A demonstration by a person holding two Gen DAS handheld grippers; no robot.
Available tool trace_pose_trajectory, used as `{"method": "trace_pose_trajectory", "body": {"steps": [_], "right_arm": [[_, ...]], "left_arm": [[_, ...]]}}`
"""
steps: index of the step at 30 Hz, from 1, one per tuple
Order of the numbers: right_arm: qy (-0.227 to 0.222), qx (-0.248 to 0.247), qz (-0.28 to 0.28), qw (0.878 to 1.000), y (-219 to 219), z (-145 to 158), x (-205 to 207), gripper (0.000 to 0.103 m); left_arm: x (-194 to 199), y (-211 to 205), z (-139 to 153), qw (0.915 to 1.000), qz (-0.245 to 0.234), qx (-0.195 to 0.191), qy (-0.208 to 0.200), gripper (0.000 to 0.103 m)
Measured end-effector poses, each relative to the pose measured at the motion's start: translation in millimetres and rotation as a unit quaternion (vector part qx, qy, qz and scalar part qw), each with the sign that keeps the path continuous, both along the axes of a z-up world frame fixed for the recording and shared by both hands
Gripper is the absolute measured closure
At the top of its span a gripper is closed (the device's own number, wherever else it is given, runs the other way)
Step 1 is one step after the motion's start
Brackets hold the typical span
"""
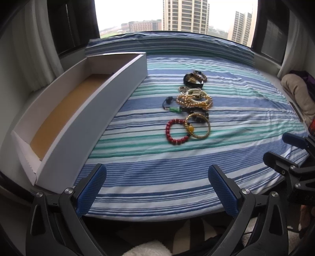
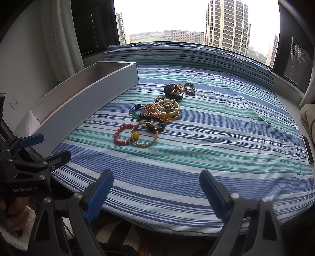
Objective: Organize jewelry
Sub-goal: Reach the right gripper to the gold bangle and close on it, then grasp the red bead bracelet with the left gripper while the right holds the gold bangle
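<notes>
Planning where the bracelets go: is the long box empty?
Empty: the long box shows only bare brown floor in the left wrist view.

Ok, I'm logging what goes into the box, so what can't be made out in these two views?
- Box floor: right wrist view, hidden by its near wall; the left wrist view shows it bare.
- Middle jewelry pile: both views, pieces overlap and are too small to count.
- Dark piece at the far end: both views, too small to identify.
- Object at the bed's right edge: right wrist view, cut off by the fisheye rim.

Jewelry pile (image 1: 192, 106) mid-bedspread (image 1: 236, 110), long box (image 1: 82, 118) along its left edge, window (image 1: 177, 15) behind.
</notes>
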State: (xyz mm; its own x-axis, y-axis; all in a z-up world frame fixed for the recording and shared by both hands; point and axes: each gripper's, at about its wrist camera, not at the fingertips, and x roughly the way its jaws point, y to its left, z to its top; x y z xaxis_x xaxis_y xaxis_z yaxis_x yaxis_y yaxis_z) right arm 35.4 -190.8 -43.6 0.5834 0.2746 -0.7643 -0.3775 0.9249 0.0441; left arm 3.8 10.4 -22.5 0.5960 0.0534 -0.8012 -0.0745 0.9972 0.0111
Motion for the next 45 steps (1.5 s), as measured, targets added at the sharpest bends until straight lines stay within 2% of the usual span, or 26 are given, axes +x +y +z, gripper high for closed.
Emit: {"method": "trace_pose_trajectory", "body": {"steps": [6, 11, 12, 14, 16, 17, 20, 22, 24, 25, 27, 30, 34, 35, 36, 38, 40, 42, 45], "right_arm": [[0.033, -0.01, 0.01, 0.999, 1, -25, 54, 0.012], [0.056, 0.024, 0.026, 0.998, 13, -43, 96, 0.016], [0.058, 0.026, 0.031, 0.997, 18, -47, 104, 0.019], [0.071, 0.027, 0.036, 0.996, 28, -57, 119, 0.041], [0.089, 0.025, 0.038, 0.995, 35, -72, 136, 0.048], [0.096, 0.022, 0.036, 0.994, 38, -80, 142, 0.055], [0.113, 0.011, 0.042, 0.993, 46, -99, 155, 0.066], [0.106, 0.001, 0.04, 0.994, 51, -106, 158, 0.069], [0.096, -0.006, 0.049, 0.994, 56, -107, 158, 0.082], [0.094, -0.005, 0.049, 0.994, 57, -107, 159, 0.094], [0.093, -0.003, 0.049, 0.994, 56, -107, 158, 0.097], [0.097, 0.029, 0.035, 0.994, 42, -99, 153, 0.097], [0.091, 0.064, 0.002, 0.994, 8, -80, 144, 0.097], [0.089, 0.069, -0.007, 0.994, -2, -76, 140, 0.097], [0.087, 0.073, -0.015, 0.993, -12, -72, 136, 0.097], [0.087, 0.082, -0.029, 0.992, -31, -68, 128, 0.097], [0.088, 0.092, -0.041, 0.991, -46, -65, 119, 0.097], [0.088, 0.102, -0.049, 0.99, -59, -63, 110, 0.097], [0.09, 0.117, -0.055, 0.988, -70, -62, 101, 0.097]], "left_arm": [[10, 9, -9, 0.9999, -0.004, -0.005, 0.011, 0.0], [17, 13, -19, 0.9994, -0.003, -0.018, 0.029, 0.001], [18, 14, -21, 0.9992, -0.003, -0.022, 0.033, 0.001], [20, 14, -25, 0.9988, -0.006, -0.029, 0.039, 0.001], [20, 15, -27, 0.9984, -0.009, -0.033, 0.045, 0.001], [21, 15, -28, 0.9982, -0.01, -0.034, 0.048, 0.001], [23, 16, -32, 0.9978, -0.012, -0.034, 0.055, 0.001], [27, 17, -34, 0.9977, -0.011, -0.032, 0.06, 0.001], [30, 16, -37, 0.9975, -0.01, -0.029, 0.064, 0.001], [33, 15, -38, 0.9974, -0.011, -0.026, 0.066, 0.001], [36, 11, -39, 0.9976, -0.017, -0.018, 0.065, 0.001], [47, 3, -41, 0.9978, -0.036, -0.014, 0.055, 0.001], [76, -14, -46, 0.9946, -0.078, -0.049, 0.048, 0.003], [85, -19, -48, 0.9934, -0.086, -0.058, 0.049, 0.008], [94, -25, -52, 0.9921, -0.093, -0.064, 0.054, 0.02], [112, -37, -63, 0.9896, -0.106, -0.068, 0.07, 0.032], [126, -47, -77, 0.9881, -0.11, -0.06, 0.089, 0.038], [137, -53, -89, 0.9875, -0.107, -0.049, 0.105, 0.052], [146, -55, -98, 0.9887, -0.091, -0.042, 0.112, 0.054]]}}
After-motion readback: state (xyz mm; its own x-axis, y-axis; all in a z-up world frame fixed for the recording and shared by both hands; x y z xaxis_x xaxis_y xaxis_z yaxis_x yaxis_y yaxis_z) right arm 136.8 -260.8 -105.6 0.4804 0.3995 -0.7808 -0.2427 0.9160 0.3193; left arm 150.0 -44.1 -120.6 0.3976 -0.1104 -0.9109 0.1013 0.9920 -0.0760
